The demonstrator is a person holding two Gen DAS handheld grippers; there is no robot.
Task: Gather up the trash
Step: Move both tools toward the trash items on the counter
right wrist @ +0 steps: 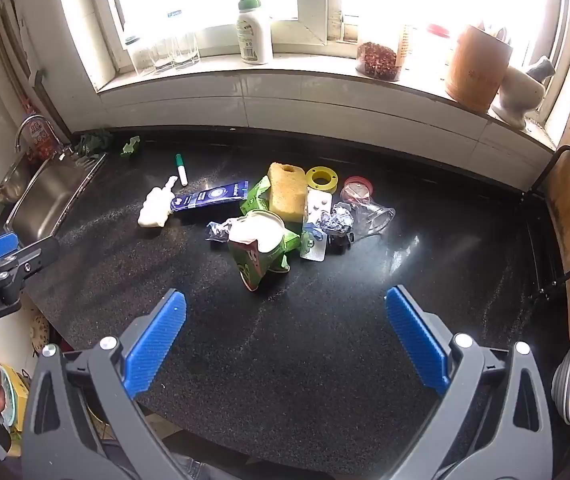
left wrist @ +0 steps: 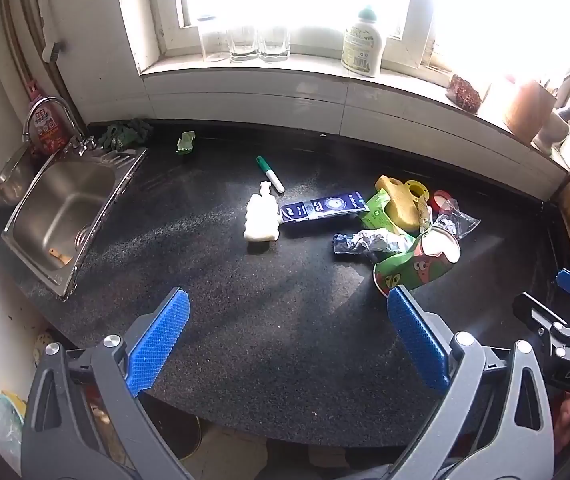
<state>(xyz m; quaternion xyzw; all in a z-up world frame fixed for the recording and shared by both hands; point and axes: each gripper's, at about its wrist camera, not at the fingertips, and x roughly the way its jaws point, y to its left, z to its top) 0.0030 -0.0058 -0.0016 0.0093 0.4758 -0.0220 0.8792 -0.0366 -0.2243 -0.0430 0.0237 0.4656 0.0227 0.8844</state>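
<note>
Three glasses (left wrist: pixel 245 44) on windowsill (left wrist: pixel 317 66)

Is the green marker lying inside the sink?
No. The green marker lies on the black countertop, well apart from the sink.

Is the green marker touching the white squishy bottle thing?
Apart. In the left wrist view, dark countertop shows between the green marker and the white bottle's top.

Yellow sponge (right wrist: pixel 287 193), perhaps speckled countertop (right wrist: pixel 325 340).
</note>
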